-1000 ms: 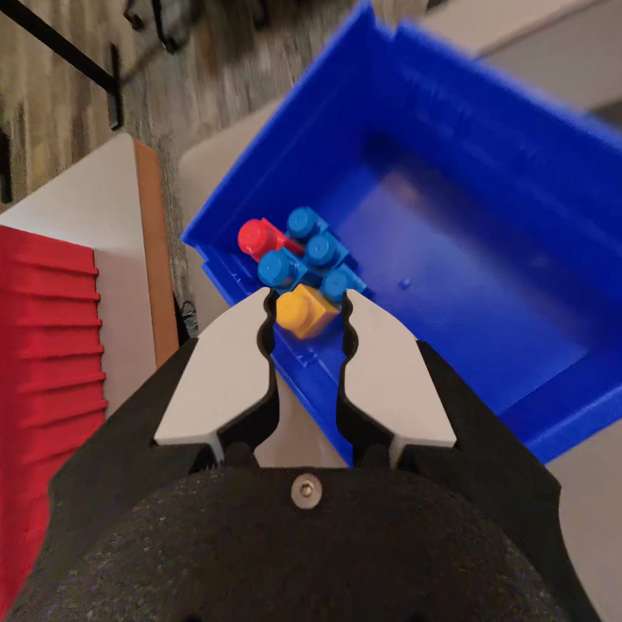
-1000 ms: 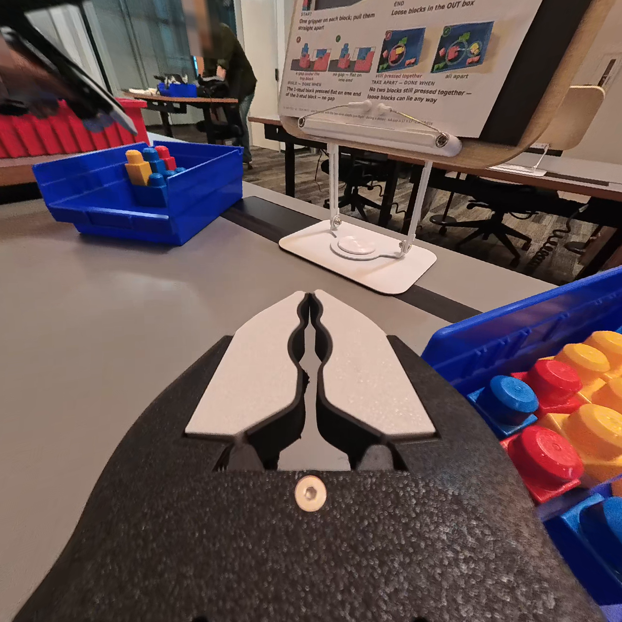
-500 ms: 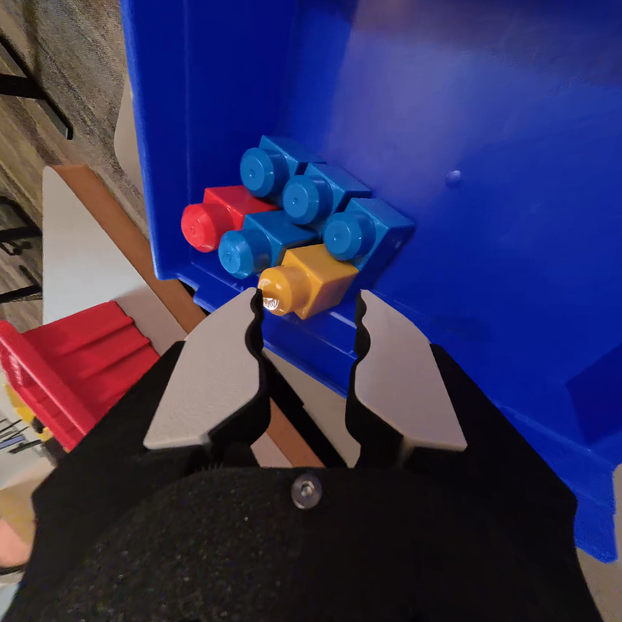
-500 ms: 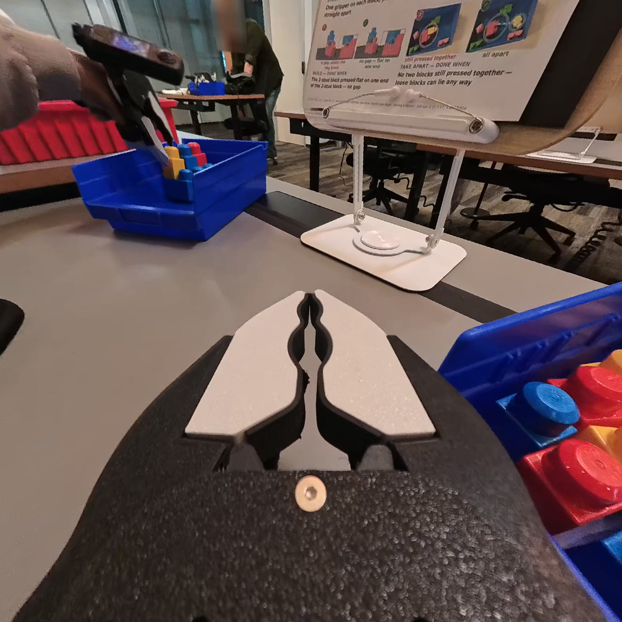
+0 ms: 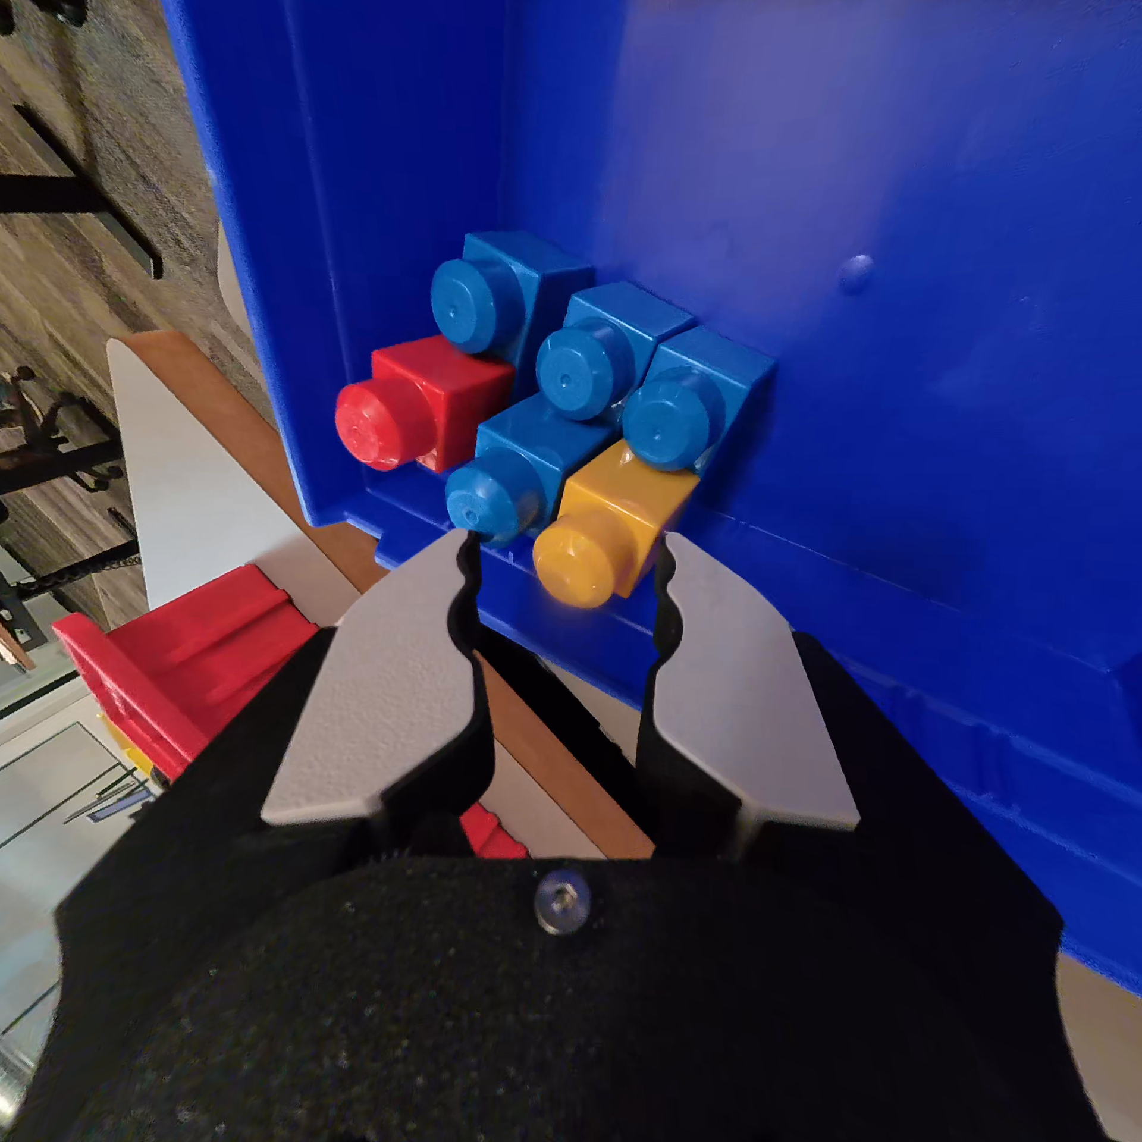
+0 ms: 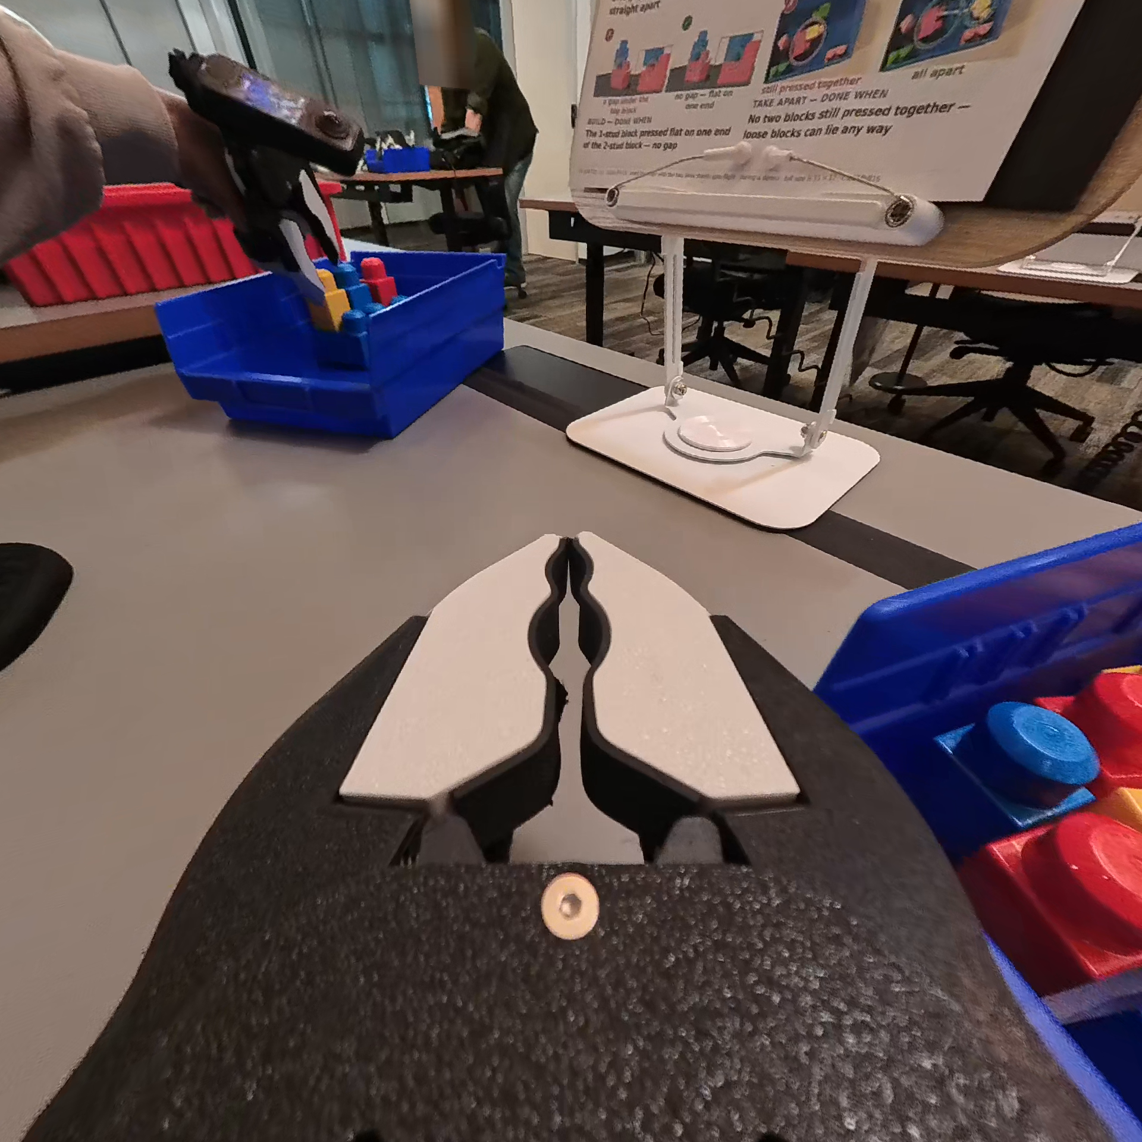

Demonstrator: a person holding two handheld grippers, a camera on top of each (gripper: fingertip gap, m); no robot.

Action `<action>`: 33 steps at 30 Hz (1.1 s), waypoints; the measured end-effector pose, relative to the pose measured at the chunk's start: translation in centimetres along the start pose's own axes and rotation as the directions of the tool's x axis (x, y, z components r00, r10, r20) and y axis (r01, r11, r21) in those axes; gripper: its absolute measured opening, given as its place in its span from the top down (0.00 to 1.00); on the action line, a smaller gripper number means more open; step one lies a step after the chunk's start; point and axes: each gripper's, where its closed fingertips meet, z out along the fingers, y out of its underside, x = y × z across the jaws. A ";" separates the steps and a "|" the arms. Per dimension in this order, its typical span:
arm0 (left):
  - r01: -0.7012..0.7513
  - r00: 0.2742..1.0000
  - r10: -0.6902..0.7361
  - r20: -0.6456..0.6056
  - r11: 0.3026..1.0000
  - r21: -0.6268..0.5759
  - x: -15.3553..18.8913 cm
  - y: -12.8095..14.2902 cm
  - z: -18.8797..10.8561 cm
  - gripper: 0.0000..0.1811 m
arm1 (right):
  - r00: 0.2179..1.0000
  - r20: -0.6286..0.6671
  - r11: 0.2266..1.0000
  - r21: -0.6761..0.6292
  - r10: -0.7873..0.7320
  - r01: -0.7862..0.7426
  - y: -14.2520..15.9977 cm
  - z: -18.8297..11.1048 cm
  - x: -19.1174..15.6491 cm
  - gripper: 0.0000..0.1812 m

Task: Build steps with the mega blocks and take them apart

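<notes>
Mega blocks (image 5: 556,395) sat clustered in the blue bin's (image 5: 865,185) corner; left gripper (image 5: 562,544) gaped around the yellow block (image 5: 612,519), lining up a grab, while right gripper (image 6: 571,544) idled, tips together, holding nothing.

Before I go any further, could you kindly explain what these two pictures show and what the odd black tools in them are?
There is no robot here: a person holds a hand-worked tool with two pale fingers in each hand, and each tool carries a camera looking forward along its fingers.

The left wrist view looks down into a blue bin. The left gripper is open, its fingers either side of a yellow block that is pressed onto a cluster of blue blocks with one red block. It does not look clamped yet.

The right wrist view looks across a grey table. The right gripper is shut and holds nothing. Beside it stands a second blue bin of loose blocks; farther off are the first bin and a white stand carrying an instruction sheet.
</notes>
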 end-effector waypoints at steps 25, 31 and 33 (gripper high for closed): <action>-0.120 0.992 0.121 -0.039 0.992 0.042 3.6 -1.2 -3.8 0.81 | 0.999 0.035 1.000 -0.007 -0.005 0.006 -0.2 -0.1 -0.8 1.00; -0.200 0.978 0.169 0.121 0.924 0.326 7.0 -6.9 -13.9 0.81 | 0.997 0.065 0.999 0.013 -0.051 0.050 -0.9 -0.1 -1.9 0.99; -0.239 0.970 0.199 0.137 0.873 0.425 10.3 -9.3 -17.1 0.81 | 0.994 0.080 0.997 0.026 -0.071 0.069 -1.2 -0.2 -2.5 0.97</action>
